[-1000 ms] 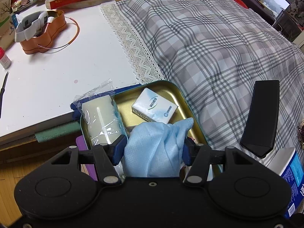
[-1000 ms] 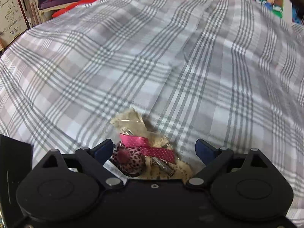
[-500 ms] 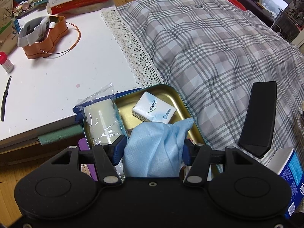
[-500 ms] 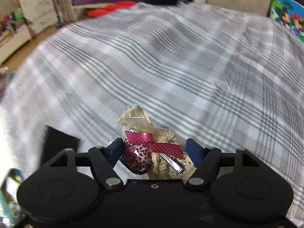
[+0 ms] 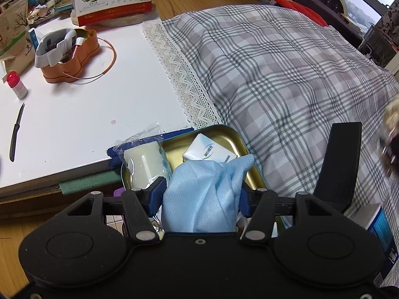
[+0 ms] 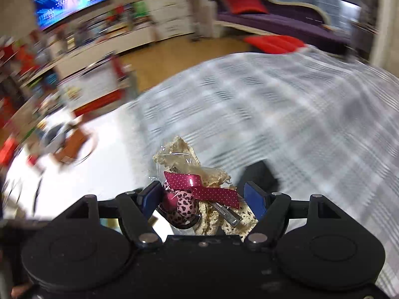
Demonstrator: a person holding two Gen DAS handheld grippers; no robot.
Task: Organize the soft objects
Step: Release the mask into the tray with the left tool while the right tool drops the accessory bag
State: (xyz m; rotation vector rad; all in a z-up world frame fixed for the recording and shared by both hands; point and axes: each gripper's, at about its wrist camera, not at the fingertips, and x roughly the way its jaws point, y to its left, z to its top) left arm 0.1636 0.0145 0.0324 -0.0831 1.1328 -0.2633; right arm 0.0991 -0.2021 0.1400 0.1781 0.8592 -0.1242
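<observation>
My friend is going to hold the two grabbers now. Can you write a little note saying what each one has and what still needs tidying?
Left gripper: shut on the light blue crumpled cloth, held over the open gold rectangular metal tin.
Right gripper: its fingers closed in within the last second and now grip the clear bag of cream lace and pink hair clips, lifted off the grey plaid blanket; the view is blurred.
Already in the tin: white wrapped soft block and small white tissue pack.
Left to do: set down the cloth and the bag, probably in the tin.
</observation>
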